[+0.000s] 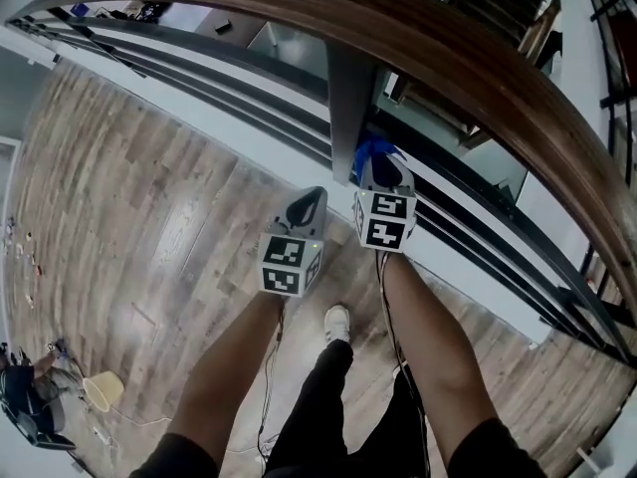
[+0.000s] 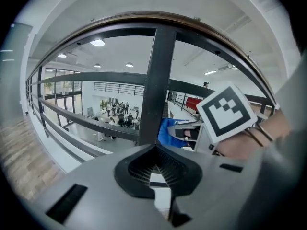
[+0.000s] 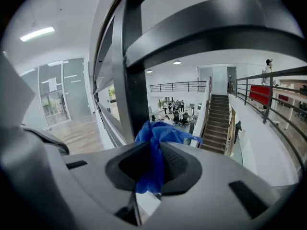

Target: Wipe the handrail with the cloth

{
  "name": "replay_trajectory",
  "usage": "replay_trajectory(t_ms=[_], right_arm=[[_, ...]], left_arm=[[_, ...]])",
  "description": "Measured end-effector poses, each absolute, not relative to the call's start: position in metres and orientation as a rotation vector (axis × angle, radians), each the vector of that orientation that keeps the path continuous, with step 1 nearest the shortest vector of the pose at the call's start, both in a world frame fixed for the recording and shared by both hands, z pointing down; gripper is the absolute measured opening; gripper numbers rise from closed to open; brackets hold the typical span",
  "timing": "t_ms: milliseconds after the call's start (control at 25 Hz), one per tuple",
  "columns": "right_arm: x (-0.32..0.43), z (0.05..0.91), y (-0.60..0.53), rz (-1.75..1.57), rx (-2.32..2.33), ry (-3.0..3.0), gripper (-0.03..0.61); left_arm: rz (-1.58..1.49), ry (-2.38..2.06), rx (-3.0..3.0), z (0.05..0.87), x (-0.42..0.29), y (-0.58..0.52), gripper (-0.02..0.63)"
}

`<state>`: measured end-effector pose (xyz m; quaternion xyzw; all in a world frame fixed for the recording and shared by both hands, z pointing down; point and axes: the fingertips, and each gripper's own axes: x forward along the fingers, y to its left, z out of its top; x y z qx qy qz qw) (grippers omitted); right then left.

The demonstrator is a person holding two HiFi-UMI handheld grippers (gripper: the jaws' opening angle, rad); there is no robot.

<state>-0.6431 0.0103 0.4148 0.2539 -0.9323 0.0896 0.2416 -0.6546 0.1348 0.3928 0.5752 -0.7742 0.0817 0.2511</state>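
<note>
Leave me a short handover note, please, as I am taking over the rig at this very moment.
Right claw: shut on the blue cloth, which bunches out past its tips.
Left claw: shut, holding nothing, low beside the right one.
Things: the wooden handrail curves overhead; both claws sit well below it, near the dark upright post.
Done: the cloth is gripped. The cloth is not on the handrail, and no wiped stretch can be told.
Left: raise the cloth to the handrail and wipe along it.
</note>
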Motion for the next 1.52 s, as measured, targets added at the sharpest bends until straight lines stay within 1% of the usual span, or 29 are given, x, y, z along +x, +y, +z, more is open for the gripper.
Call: replay_trajectory(t_ms=[280, 680, 1040, 1520], right_arm=[[-0.644, 0.421, -0.001, 0.181, 0.753, -2.494, 0.072], [-0.584, 0.423, -0.018, 0.134, 0.799, -2.442, 0.072], [-0.508, 0.424, -0.041, 0.276, 0.858, -2.455, 0.072], [-0.37, 0.425, -0.081, 0.337, 0.987, -2.378, 0.072]], left_arm=[[0.192, -2.096, 1.545, 0.406, -0.645, 0.135, 0.005], [0.207, -2.052, 1.616, 0.398, -0.598, 0.104, 0.005], [0.219, -2.001, 1.656, 0.395, -0.538, 0.075, 0.005], [0.262, -1.893, 1.746, 0.389, -0.439, 0.015, 0.005]])
